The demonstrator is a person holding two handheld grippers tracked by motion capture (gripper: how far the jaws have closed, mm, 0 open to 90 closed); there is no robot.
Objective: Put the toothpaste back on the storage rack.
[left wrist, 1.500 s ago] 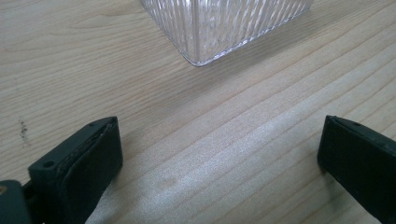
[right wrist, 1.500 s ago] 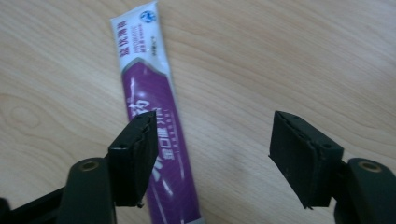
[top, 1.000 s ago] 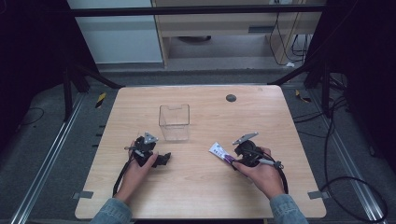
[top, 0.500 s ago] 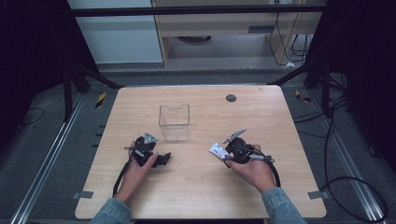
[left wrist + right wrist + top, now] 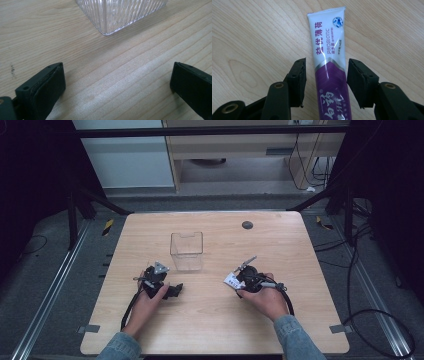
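Right gripper view looks straight down the right gripper [image 5: 325, 80] at a toothpaste tube [image 5: 328, 67] lying flat on the wooden table [image 5: 249, 37]. The tube runs lengthwise between the two black jaws, its purple half toward the gripper body and its white crimped end pointing away beyond the tips. The jaws have just been closing around it, yet a thin strip of table shows on each side, so the pads are not pressing on it: the gripper is part-open with the tube inside the gap, not gripped.

From the high view, the right gripper [image 5: 248, 279] sits near the right front of the table with the tube's white end [image 5: 231, 281] poking out on its far-left side. The left gripper [image 5: 170, 290] rests on the table with its jaws spread wide and nothing between them; in its own view, the corner of a clear ribbed box [image 5: 117, 15] stands just ahead of the left gripper [image 5: 117, 85].

The likely trouble comes from the tube itself. It is slick and soft, and it sits a little nearer the left jaw than the right, so a closing squeeze could push it sideways or let it twist out rather than seat squarely. Jaws riding too high would pinch only its rounded top and it might slip on lifting; pressing too hard on the filled half could dent it.
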